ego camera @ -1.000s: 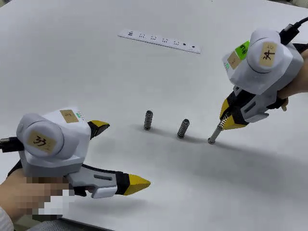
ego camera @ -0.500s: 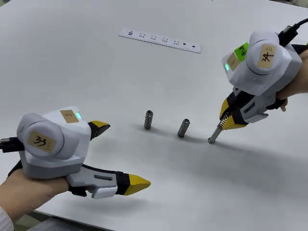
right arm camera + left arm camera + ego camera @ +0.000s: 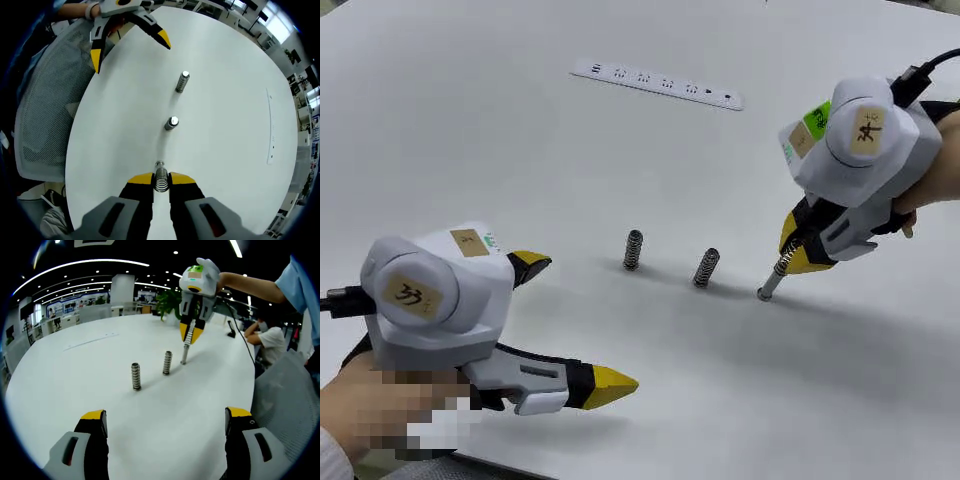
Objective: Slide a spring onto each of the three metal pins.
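Clamping the third spring (image 3: 783,262) between its yellow-tipped jaws, the right hand-held gripper (image 3: 790,262) is hanging over the right side of the white table (image 3: 470,120), with a person's hand wrapping its body. That spring is sitting around the upper part of the third pin (image 3: 767,287), which is leaning at a slant, its lower end resting on the table. From the right gripper view, the jaws are pressing the coils from both sides and the pin's far end is peeking out just beyond them.

Just left of the slanted pin, the middle spring (image 3: 705,267) is standing on the table, tilting slightly, and the left spring (image 3: 633,249) is standing nearly upright beside it. The three are lining up in a row. In the right gripper view, a round metal pin top is showing at the upper end of each of these two springs.

The left hand-held gripper (image 3: 578,322) is hovering low at the near left of the table, well apart from the row, its jaws spreading wide and holding nothing. It is pointing toward the springs, as the left gripper view is showing.

A white power strip (image 3: 656,84) is lying flat at the far side of the table.
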